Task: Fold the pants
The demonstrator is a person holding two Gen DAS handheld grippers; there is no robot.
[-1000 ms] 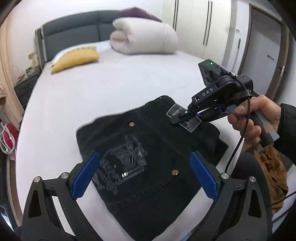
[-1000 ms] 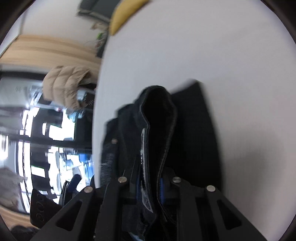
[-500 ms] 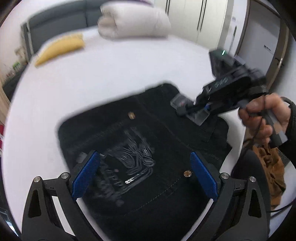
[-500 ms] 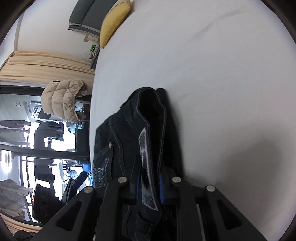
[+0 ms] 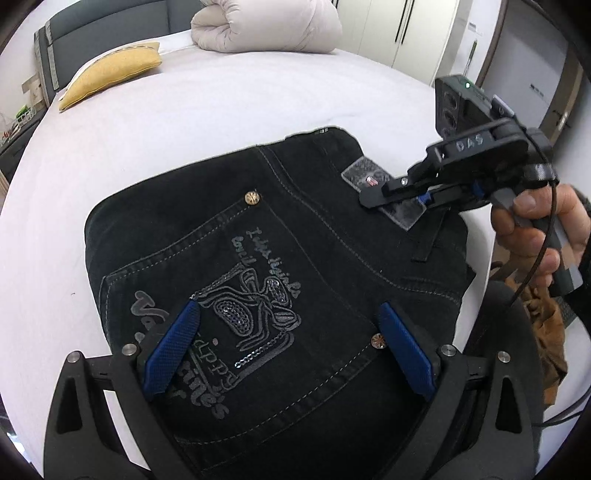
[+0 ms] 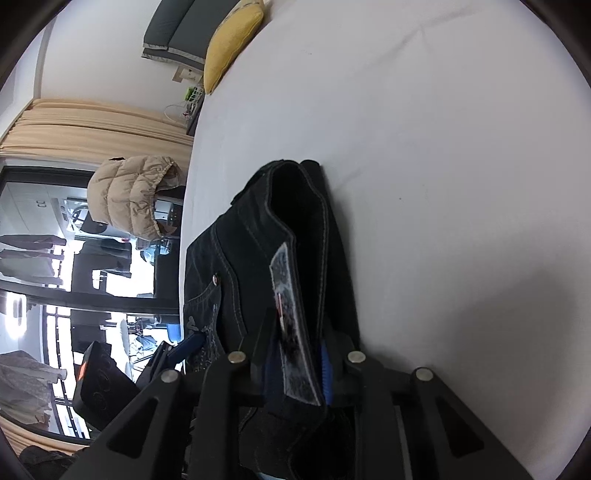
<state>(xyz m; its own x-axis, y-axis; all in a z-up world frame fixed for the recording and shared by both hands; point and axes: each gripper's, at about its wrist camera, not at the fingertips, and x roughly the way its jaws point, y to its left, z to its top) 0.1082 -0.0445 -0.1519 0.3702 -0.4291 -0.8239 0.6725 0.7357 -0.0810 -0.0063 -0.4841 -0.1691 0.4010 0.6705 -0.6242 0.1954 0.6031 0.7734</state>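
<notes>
Black denim pants point(image 5: 295, 258) lie folded on the white bed sheet point(image 5: 184, 122), back pocket with embroidery facing up. My left gripper point(image 5: 290, 308) hovers close above that pocket, wide open, with nothing between its blue pads point(image 5: 173, 347). At the far right a hand point(image 5: 532, 229) holds my right gripper point(image 5: 373, 194) over the waistband at the grey label patch point(image 5: 360, 171). In the right wrist view the waistband and patch point(image 6: 291, 295) sit between the fingers of the right gripper point(image 6: 299, 332); its jaws are opening slightly but still pinch the pants point(image 6: 240, 266).
A yellow pillow point(image 5: 110, 74) and a rolled duvet point(image 5: 266, 26) lie at the head of the bed near the grey headboard point(image 5: 103, 22). Wardrobe doors point(image 5: 406, 29) stand behind. A brown garment point(image 5: 546, 332) hangs off the bed's right edge. A tan puffer jacket point(image 6: 133, 195) hangs near the window.
My left gripper has come down and closer over the pants, so the pocket embroidery now fills its view. The right gripper has kept its hold on the waistband and shifted only slightly.
</notes>
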